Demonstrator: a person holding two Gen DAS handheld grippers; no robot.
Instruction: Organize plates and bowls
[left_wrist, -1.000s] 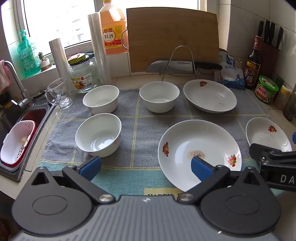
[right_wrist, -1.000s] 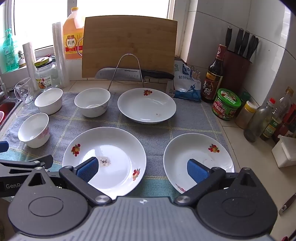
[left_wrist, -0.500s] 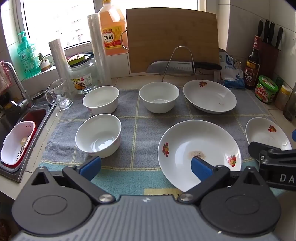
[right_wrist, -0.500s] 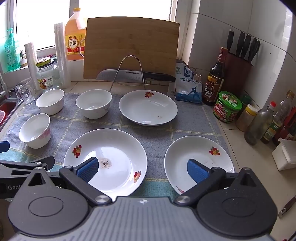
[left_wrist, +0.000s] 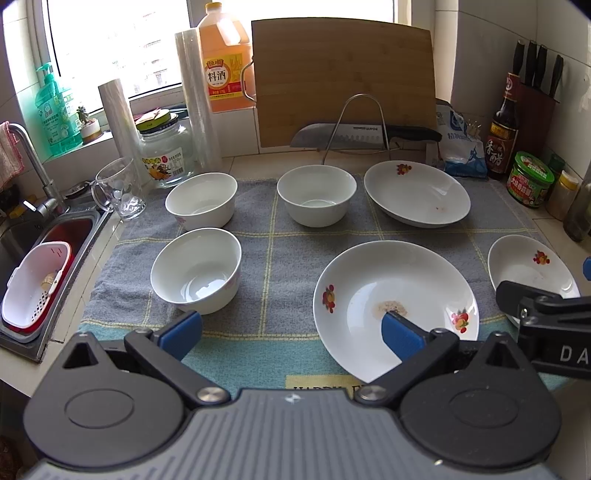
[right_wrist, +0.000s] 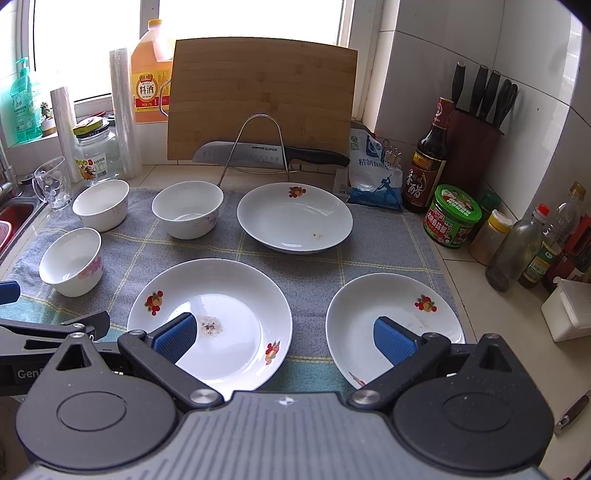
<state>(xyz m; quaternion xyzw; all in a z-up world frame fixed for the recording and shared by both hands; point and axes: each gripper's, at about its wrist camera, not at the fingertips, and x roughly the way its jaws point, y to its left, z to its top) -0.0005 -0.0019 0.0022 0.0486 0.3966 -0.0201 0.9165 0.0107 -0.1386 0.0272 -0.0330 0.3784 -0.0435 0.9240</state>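
Right wrist: right gripper (right_wrist: 286, 338) spread wide, apparently above near plates (right_wrist: 210, 321); left gripper (left_wrist: 291, 334) likewise wide.

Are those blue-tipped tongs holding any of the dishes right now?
No. Both the left tongs and the right tongs are open and empty, above the plates and touching nothing.

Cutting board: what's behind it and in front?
In front of the cutting board: a wire rack holding a Santoku knife. Behind its left edge, a cooking wine jug shows partly. The wall directly behind is covered.
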